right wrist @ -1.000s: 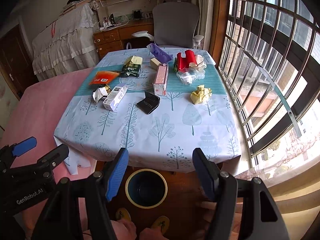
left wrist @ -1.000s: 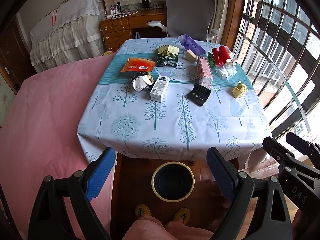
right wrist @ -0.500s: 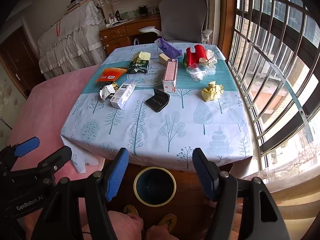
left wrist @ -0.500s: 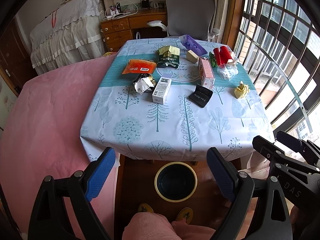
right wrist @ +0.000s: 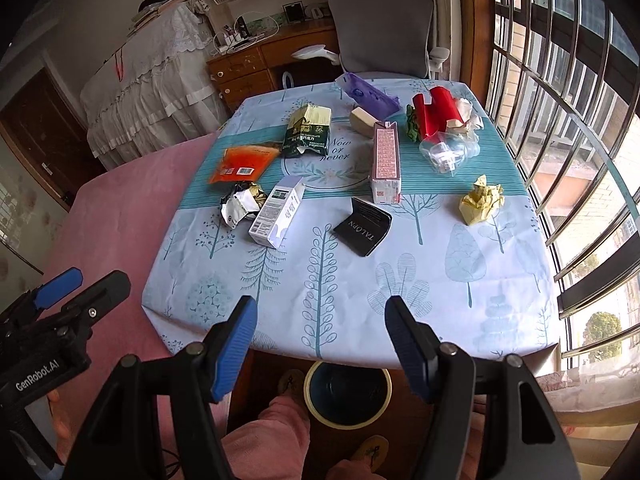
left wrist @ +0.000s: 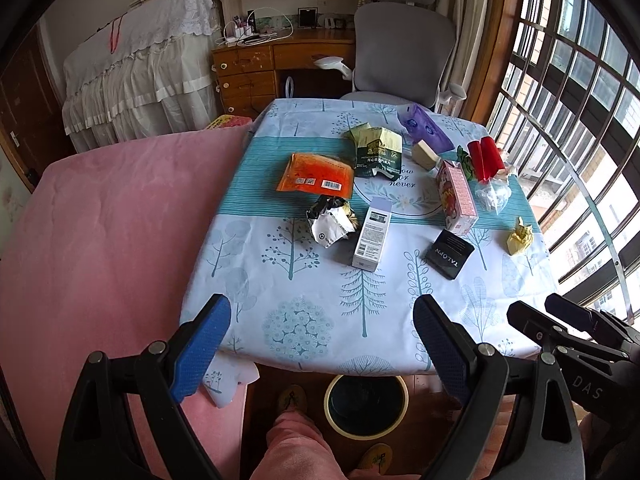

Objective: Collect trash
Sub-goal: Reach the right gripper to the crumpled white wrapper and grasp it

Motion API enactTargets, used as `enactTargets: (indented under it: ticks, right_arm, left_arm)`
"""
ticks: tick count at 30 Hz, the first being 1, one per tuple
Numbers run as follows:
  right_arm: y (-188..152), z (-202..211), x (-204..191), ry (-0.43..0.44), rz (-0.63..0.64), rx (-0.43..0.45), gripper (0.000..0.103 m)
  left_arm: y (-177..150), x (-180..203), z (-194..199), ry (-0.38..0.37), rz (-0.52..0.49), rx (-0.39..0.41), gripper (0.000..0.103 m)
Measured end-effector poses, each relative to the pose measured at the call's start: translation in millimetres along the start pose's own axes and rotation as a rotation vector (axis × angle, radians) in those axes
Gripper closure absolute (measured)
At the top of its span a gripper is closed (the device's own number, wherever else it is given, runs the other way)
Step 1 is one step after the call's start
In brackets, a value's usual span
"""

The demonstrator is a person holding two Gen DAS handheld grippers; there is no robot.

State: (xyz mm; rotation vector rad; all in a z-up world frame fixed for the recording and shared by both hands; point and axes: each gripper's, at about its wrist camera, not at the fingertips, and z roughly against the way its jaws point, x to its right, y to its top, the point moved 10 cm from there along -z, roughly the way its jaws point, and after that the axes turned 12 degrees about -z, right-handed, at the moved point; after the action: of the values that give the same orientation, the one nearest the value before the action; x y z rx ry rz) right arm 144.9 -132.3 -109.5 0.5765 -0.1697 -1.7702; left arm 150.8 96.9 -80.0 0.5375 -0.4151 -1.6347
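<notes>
Ahead of both claws, well beyond their blue pads, the trash is lying scattered across the tree-printed tabletop [left wrist: 360,304]. Nearest the left claw [left wrist: 322,344] are sitting the crumpled silver foil wrapper [left wrist: 330,222] and the tall white cardboard box [left wrist: 372,240], side by side and straight ahead, with the flat black card sleeve [left wrist: 450,253] off to its right. The right claw [right wrist: 318,344] is facing that sleeve [right wrist: 363,226] too, while the yellow paper ball [right wrist: 481,199] is lying ahead to its right. Both claws are standing wide open, gripping nothing. Below them, under the tabletop's near edge, the round yellow-rimmed bin [left wrist: 366,404] is waiting.

Doing this well probably means taking the closest pieces first, coming down so the pads are straddling one item's narrow sides, closing firmly on soft wrappers, and carrying each back over the bin before letting go.
</notes>
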Motion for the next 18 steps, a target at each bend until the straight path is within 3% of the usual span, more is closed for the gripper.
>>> enactTargets:
  ticks: [8, 13, 18]
  right_arm:
    - [42, -74, -69, 0.000, 0.010, -0.077, 0.036]
    - [62, -133, -102, 0.014, -0.082, -0.129, 0.036]
    - [70, -199, -122, -0.067, -0.086, -0.171, 0.036]
  left_arm:
    - [57, -86, -72, -0.049, -0.030, -0.066, 0.012]
    - [69, -124, -125, -0.044, -0.136, -0.131, 0.012]
    - [77, -142, -166, -0.063, -0.215, -0.176, 0.012]
